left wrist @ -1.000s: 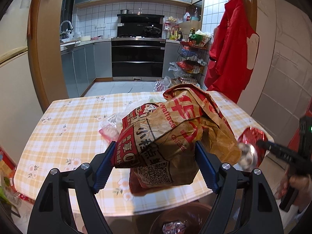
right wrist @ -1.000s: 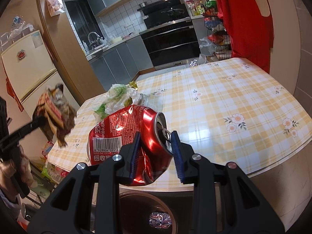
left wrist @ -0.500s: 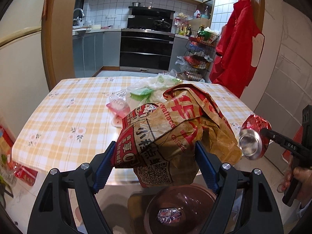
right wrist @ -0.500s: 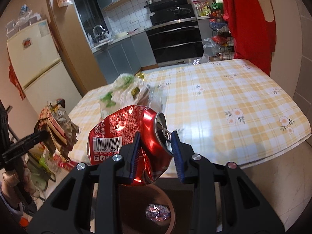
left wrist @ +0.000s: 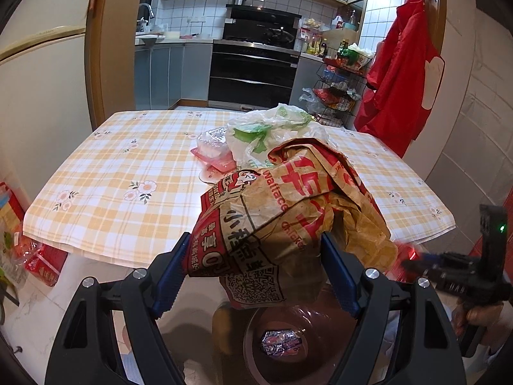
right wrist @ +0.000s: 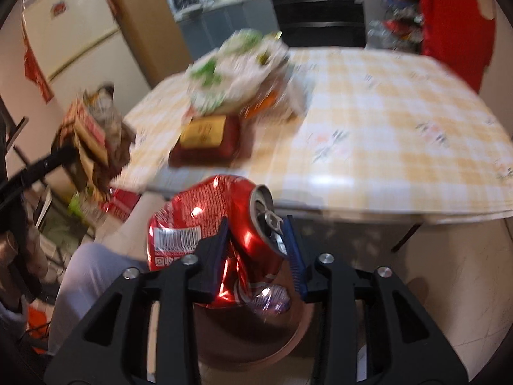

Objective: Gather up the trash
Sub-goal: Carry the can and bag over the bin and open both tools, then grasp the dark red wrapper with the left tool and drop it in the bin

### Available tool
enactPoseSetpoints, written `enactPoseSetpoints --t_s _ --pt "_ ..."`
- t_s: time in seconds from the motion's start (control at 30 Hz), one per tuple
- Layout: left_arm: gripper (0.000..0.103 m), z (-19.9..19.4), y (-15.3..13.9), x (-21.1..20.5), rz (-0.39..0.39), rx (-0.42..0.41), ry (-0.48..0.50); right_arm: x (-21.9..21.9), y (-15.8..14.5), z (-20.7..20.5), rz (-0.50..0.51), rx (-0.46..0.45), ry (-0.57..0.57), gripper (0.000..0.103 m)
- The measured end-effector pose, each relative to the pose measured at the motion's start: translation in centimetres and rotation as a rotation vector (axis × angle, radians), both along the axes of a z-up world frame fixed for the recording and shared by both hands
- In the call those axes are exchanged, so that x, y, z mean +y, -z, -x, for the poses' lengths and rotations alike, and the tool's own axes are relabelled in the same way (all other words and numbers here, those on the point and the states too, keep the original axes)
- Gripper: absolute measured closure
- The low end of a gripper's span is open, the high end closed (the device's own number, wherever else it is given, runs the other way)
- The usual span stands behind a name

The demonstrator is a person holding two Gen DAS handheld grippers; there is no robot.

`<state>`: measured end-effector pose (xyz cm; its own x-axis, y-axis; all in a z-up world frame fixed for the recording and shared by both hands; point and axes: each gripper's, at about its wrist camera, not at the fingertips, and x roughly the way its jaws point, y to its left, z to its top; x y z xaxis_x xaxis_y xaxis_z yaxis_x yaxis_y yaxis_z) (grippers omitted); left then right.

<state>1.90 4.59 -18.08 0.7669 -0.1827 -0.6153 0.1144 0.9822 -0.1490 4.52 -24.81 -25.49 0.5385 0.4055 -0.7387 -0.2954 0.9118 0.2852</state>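
**A:** Where does the trash sit relative to the bin right now?

**B:** Both pieces hang over it. The left gripper (left wrist: 256,269) is clenched on the crumpled paper bag (left wrist: 288,221), pads pressed into its two sides. The brown bin (left wrist: 295,343) lies directly below and slightly toward us, with one shiny wrapper (left wrist: 280,341) already at its bottom.

**A:** And the other hand?

**B:** The right gripper (right wrist: 258,256) has the crushed red can (right wrist: 218,234) between its jaws, which have just been opening. A gap shows on the right, beside the can's top, so I judge the grip released and the can about to fall. The bin's rim (right wrist: 298,330) sits right under it.

**A:** How does the can lie?

**B:** Its long axis runs across the jaws, barcode end to the left, pull-tab end to the right, tipped a little upward.

**A:** Which hand is nearer the bin?

**B:** I'd say the right one; the can nearly overlaps the opening. The bag is wider than the can and may catch the rim.

**A:** Any room to move?

**B:** The table (left wrist: 105,173) edge stands just beyond the bin, with a plastic bag (left wrist: 269,131) and a pink tray (left wrist: 213,152) left on it. Near the right gripper a person's leg (right wrist: 86,285) stands left of the bin, so that side is tight. Straight down looks open.
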Motion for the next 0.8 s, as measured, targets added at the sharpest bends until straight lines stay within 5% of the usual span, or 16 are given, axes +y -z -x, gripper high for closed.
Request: enactPoseSetpoints --t_s 0.3,0.7,0.8 --pt "0.026 0.5 0.0 -0.5 -0.016 -0.006 0.020 -1.9 -4.2 0.0 0.010 -0.146 0.129 0.011" --pt "0.024 1.5 2.6 -4.5 -0.040 0.075 0.174 -5.8 -7.7 0.1 -0.005 -0.238 0.240 0.006" --pt "0.011 1.7 2.9 -5.6 -0.012 0.089 0.238 -6.0 -7.6 0.1 -0.002 -0.235 0.248 0.006"
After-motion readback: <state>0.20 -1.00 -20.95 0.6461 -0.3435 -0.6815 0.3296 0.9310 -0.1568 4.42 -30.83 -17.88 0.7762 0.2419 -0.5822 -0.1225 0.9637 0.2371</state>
